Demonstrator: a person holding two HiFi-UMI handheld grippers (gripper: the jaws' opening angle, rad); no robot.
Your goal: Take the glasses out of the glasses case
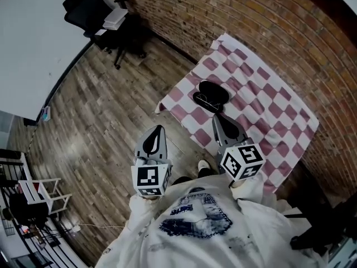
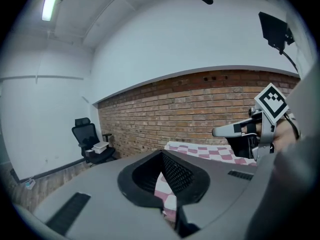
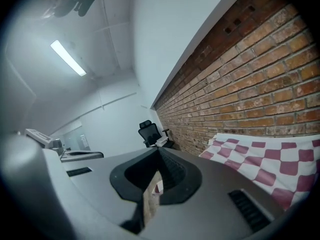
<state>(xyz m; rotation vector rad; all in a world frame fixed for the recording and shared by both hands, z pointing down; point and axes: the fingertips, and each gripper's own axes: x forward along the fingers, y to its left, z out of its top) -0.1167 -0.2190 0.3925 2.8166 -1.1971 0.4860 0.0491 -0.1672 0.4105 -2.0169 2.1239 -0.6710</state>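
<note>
A black glasses case (image 1: 214,92) lies on the table's pink-and-white checked cloth (image 1: 268,110); thin-rimmed glasses (image 1: 204,100) show at its near left side. My right gripper (image 1: 218,118) hovers just short of the case, over the cloth's near edge, its jaws together and empty. My left gripper (image 1: 160,128) is over the wooden floor, left of the table, shut with nothing in it. The left gripper view looks along closed jaws (image 2: 161,153) toward the cloth, with the right gripper (image 2: 235,130) at the right. The right gripper view (image 3: 159,149) shows neither case nor glasses.
A brick wall (image 1: 262,21) runs behind the table. A black office chair (image 1: 97,13) stands at the far left by the white wall. A small white rack (image 1: 42,191) and dark railings are at the lower left. Wooden floor (image 1: 106,110) lies between.
</note>
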